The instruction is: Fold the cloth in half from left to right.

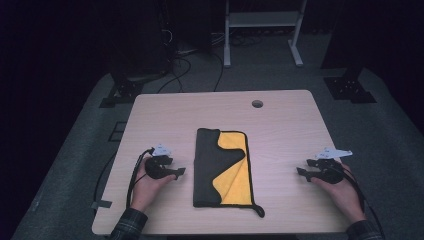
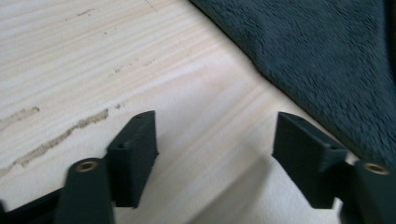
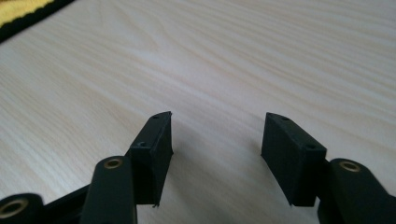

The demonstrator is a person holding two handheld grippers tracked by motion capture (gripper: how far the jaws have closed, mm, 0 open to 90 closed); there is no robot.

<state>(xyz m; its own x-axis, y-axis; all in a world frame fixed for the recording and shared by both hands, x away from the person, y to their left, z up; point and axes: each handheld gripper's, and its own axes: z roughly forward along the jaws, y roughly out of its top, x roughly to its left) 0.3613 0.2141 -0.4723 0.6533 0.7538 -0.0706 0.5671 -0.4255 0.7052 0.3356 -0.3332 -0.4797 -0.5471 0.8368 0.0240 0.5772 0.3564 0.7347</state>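
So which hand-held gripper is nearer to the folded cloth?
Left. The left hand-held gripper sits just beside the folded cloth; the right hand-held gripper stays farther off.

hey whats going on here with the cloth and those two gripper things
A person sits at a wooden table with a two-jaw gripper in each hand. A folded cloth, dark grey with a yellow inner side showing, lies flat in the middle of the table. The left gripper rests on the table just left of the cloth, its jaws open with only bare wood between them. The right gripper sits well off to the cloth's right, jaws open too. Neither is touching the cloth.
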